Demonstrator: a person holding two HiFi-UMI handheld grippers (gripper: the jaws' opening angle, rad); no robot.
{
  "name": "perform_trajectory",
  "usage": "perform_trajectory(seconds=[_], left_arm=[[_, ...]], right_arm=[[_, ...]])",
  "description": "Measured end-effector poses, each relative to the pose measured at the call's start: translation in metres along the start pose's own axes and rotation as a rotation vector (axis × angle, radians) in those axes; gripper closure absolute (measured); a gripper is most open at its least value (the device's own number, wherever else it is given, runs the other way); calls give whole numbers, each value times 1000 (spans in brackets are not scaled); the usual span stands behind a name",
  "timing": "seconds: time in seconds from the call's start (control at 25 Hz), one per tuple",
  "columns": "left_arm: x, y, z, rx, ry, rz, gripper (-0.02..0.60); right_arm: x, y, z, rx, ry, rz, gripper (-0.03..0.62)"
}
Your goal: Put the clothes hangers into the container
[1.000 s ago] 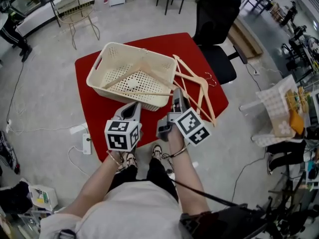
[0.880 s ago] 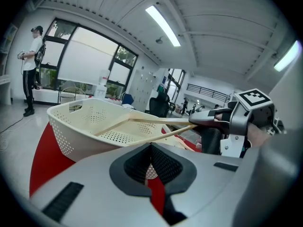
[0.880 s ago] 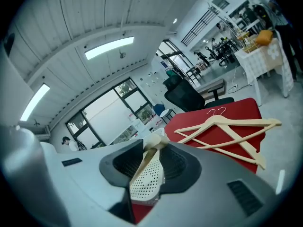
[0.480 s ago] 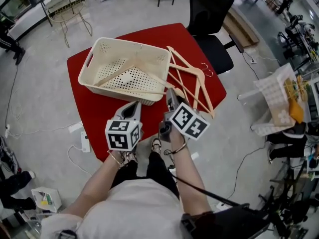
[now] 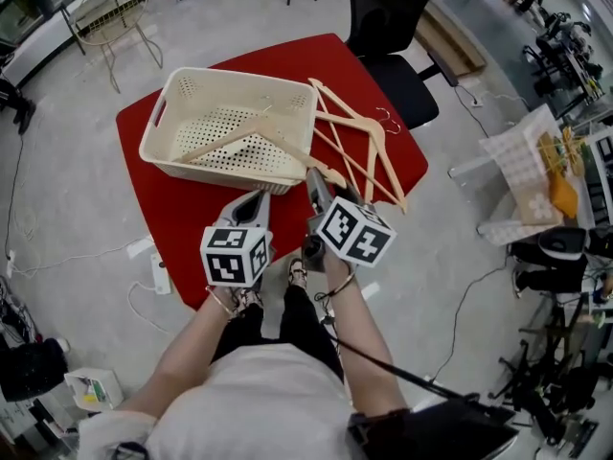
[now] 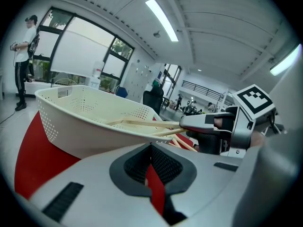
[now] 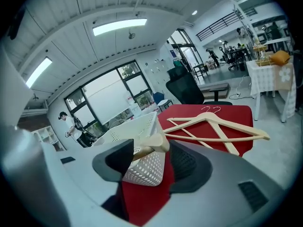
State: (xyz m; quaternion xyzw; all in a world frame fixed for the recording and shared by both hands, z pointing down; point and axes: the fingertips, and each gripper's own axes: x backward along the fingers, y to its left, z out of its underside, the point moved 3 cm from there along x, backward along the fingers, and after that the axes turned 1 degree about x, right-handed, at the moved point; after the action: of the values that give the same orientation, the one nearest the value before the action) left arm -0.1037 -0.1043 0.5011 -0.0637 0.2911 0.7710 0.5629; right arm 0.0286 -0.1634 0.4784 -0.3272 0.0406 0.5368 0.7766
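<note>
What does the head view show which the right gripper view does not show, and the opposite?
Only head view: the left claw and a power strip on the floor. Only right gripper view: ceiling lights, and the right claw with jaws that have just been opening, apart around the end of one hanger. Both: the basket, red table, hangers on it, black chair.

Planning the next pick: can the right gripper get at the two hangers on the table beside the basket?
Probably yes. The right gripper, jaws just opened around the end of the hanger resting across the basket, sits right beside the two hangers, with nothing over them.
</note>
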Motion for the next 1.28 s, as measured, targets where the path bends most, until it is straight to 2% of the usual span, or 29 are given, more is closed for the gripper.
perform_trajectory(seconds=[0.6,0.88,1.08,1.12,1.2,1.28], left_arm=[[12,-3,1,-18,1,33,581],[8,-17,-1,-27,-6,42,581],[6,-26,-5,-35,-16,15,581],[6,-28,-5,-35,-17,5,581],[6,-33,-5,-35,-20,-18,581],[7,-39,-5,-30,-22,-38,581]], right_arm=[[37,15,9,36,-32,-39,344],[57,-6,10,58,-24,-25,344],[59,-27,8,66,3,-8,352],[59,-30,6,72,4,-3,377],[60,-38,2,97,11,16,475],[59,-45,-2,122,26,36,535]])
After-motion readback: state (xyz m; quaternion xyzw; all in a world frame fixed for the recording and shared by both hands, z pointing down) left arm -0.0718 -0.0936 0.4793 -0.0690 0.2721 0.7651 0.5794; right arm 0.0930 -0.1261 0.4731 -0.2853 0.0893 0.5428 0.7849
